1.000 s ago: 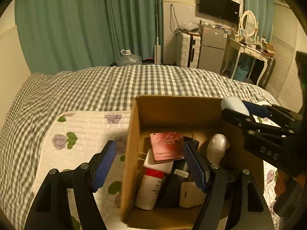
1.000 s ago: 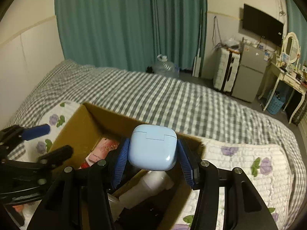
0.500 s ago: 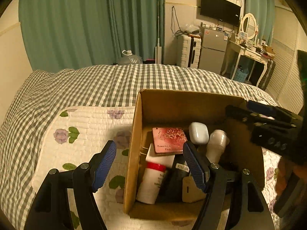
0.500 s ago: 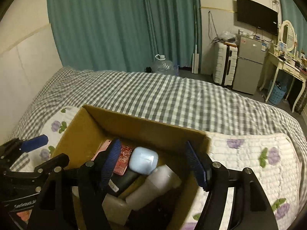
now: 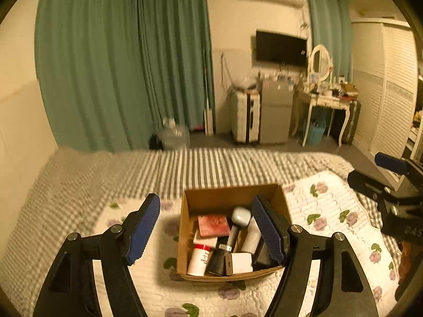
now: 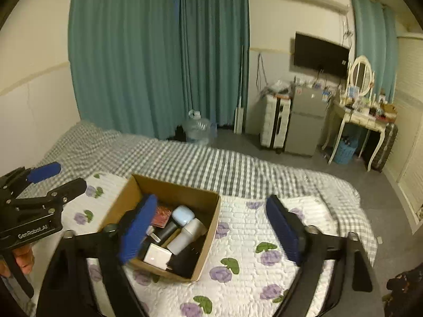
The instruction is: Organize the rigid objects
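An open cardboard box (image 5: 185,227) (image 6: 208,235) sits on the flowered quilt on the bed. It holds a light blue earbud case (image 6: 183,215) (image 5: 241,216), a pink-red card case (image 5: 213,225), a white bottle (image 6: 187,235), a red-banded white tube (image 5: 199,259), a small white box (image 6: 156,257) and dark items. My left gripper (image 5: 208,233) is open and empty, high above the box. My right gripper (image 6: 211,235) is open and empty, also well above it. Each gripper shows at the edge of the other's view.
The flowered quilt (image 6: 251,237) lies over a grey checked bedcover (image 6: 185,163). Beyond the bed are teal curtains (image 6: 158,52), a water jug (image 6: 197,129), a suitcase, a small fridge (image 6: 306,121), a white dressing table (image 6: 359,116) and a wall TV.
My right gripper opened and dropped the blue earbud case into the box. Both grippers then rose and pulled back, so the box looks smaller.
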